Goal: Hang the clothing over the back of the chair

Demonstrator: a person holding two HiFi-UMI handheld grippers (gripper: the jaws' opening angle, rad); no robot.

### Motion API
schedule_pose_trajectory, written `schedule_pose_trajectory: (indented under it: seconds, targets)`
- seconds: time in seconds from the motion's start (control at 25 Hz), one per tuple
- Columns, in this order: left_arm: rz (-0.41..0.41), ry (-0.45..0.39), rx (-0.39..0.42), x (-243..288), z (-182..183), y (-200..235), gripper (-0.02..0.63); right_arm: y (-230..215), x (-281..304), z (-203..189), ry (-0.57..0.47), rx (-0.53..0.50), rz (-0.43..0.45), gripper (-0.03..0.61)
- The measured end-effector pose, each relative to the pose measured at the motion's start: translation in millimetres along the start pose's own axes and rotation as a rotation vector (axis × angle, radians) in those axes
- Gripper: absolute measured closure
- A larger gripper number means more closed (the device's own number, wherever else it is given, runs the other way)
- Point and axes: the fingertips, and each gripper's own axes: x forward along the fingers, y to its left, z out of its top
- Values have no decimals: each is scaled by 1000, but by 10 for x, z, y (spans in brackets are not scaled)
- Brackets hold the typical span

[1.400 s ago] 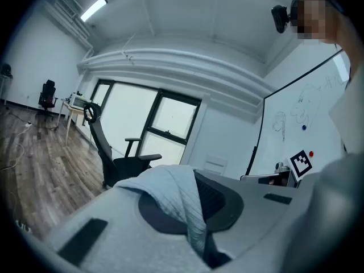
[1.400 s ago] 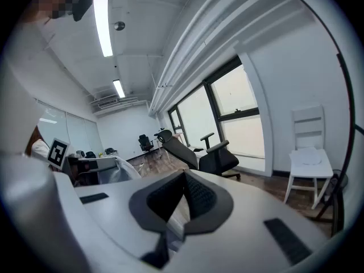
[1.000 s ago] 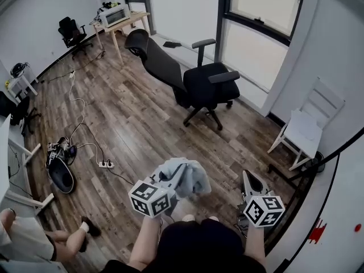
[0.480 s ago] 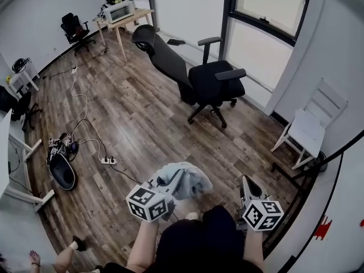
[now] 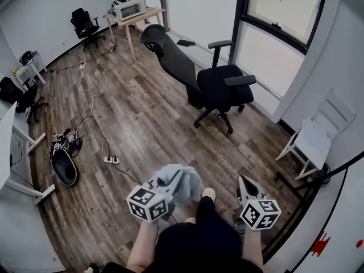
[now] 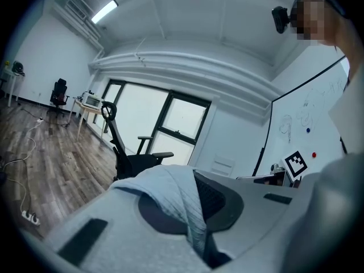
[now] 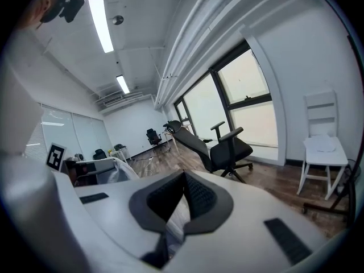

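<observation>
Since a moment ago I have stepped forward, so the reclined black office chair point(image 5: 211, 84) looks nearer, yet well apart from me; I judge the carry unfinished. My left tongs point(image 5: 165, 187) are clamped on the one pale blue garment point(image 5: 182, 178) by my waist, and my right tongs point(image 5: 244, 182) are closed, empty. I count two tongs, two black office chairs including the far one point(image 5: 85, 21), and one white chair point(image 5: 315, 142).
</observation>
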Motion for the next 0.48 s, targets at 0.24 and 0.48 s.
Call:
schedule_pose_trajectory:
  seconds: [0.24,0.48]
  targets:
    - [16,-17,-1,516,296,239,606,-256,507,387,4,4,37,577]
    - [12,-34,12,1204,577,475,606,-634,1039,820,-17,-1,48,577]
